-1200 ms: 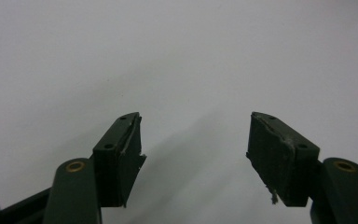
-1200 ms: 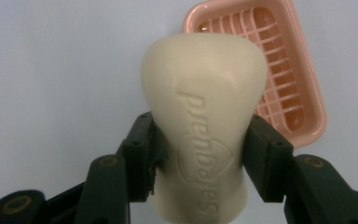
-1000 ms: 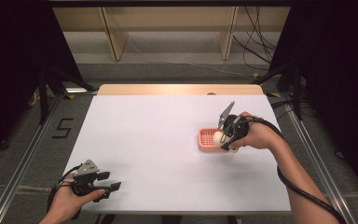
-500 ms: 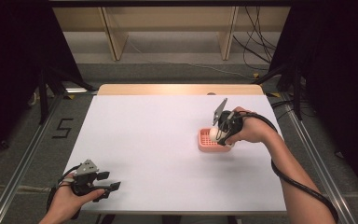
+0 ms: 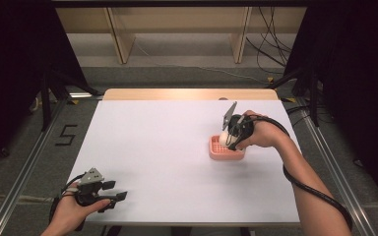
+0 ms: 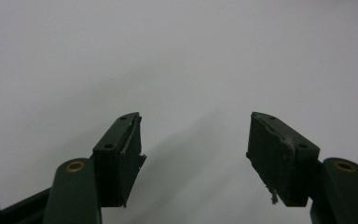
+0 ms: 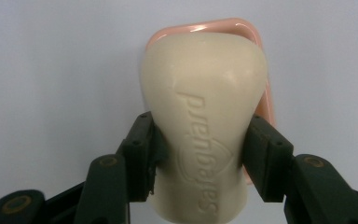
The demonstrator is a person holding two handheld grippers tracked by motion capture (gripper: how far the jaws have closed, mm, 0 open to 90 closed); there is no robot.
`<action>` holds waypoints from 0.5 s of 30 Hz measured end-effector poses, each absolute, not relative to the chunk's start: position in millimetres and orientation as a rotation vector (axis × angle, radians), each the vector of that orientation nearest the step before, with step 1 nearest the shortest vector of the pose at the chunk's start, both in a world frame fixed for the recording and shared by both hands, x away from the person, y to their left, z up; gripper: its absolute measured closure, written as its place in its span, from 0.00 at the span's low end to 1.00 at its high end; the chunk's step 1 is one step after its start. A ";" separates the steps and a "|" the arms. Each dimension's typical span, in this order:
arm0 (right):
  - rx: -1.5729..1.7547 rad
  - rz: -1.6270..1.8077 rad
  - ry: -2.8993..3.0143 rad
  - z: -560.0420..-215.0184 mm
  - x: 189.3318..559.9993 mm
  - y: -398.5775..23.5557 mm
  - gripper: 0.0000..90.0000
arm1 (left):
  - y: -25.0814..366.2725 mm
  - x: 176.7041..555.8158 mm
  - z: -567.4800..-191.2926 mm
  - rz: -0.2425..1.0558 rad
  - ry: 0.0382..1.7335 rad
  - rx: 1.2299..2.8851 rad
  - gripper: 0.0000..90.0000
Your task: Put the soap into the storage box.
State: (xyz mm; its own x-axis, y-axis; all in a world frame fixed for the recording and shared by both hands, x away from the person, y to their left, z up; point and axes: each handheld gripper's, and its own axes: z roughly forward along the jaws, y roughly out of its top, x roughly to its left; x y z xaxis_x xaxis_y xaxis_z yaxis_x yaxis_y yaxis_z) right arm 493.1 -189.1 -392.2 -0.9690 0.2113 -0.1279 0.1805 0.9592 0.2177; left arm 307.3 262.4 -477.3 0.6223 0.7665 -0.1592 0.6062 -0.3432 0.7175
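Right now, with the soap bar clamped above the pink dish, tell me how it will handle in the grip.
The soap bar looks stiff: the right gripper pinches its waist without visibly deforming it. Its smooth, rounded sides may let it slip if the squeeze loosens. It looks solid, so probably fairly heavy for its size; dropped, it should land in the pink dish rather than roll.

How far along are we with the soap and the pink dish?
Done: the right gripper has the soap bar clamped. In hand: the bar hangs above the pink soap dish. Left: lower it in and release. The left gripper rests open, with nothing between its jaws.
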 end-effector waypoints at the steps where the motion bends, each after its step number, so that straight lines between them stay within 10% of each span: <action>1: 0.329 0.328 2.966 -393.2 492.2 -188.1 0.56 | 262.4 307.2 -477.3 0.263 1.075 2.067 0.38; 15: 0.314 0.314 2.965 -398.2 496.8 -185.4 0.56 | 262.5 307.4 -477.5 0.261 1.075 2.068 0.38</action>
State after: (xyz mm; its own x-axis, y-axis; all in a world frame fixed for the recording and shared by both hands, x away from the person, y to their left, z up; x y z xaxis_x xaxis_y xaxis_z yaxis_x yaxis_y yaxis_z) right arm 496.8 -185.4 -398.2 -0.9679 0.2210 -0.1198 0.1910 0.9564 0.2209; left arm 307.4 262.5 -477.5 0.6219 0.7664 -0.1608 0.6072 -0.3422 0.7171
